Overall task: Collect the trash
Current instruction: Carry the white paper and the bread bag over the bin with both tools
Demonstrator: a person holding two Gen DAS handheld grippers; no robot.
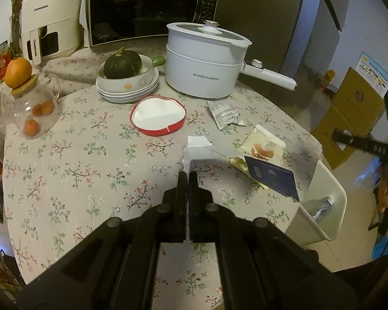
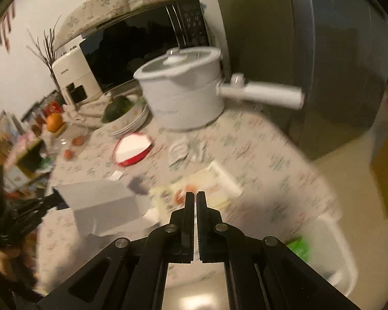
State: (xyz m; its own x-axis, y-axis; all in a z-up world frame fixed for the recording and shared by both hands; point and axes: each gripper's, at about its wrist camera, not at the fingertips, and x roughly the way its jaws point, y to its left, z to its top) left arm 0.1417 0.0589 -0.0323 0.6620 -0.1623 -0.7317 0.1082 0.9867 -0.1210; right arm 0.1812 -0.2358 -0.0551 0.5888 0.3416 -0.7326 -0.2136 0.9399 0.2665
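left gripper [image 1: 187, 174]: jaws pressed together, pinching the lower edge of a white paper box [image 1: 198, 148] that stands up just past the fingertips; the right wrist view shows the same box [image 2: 101, 204] as a pale block held out from the left gripper [image 2: 53, 200] at the left edge.
right gripper [image 2: 195, 195]: jaws narrow, only a thin slit between the pads, nothing between them; no earlier frame to compare.
snack wrapper: a cream packet with an orange print [image 1: 265, 146] lies flat on the table, to the right of the left gripper's tips; in the right wrist view it lies just beyond the right fingertips [image 2: 209, 183], blurred.
blue packet [image 1: 271, 180]: dark blue, tilted, leaning over the table edge toward the bin, right of the left gripper.
torn silver wrapper [image 1: 225, 115]: flat on the cloth, farther out, near the pot.
bin [image 1: 333, 201]: white, beside the table's right edge, open top, with a plastic bottle [image 1: 323, 208] inside; the right wrist view shows something green in it [image 2: 298, 248].
table [image 1: 77, 170]: round, floral cloth.
other things: white electric pot [image 1: 207, 64], red-rimmed dish [image 1: 157, 116], stacked bowls with a dark squash [image 1: 122, 63], glass jar [image 1: 35, 113] with an orange on its lid.
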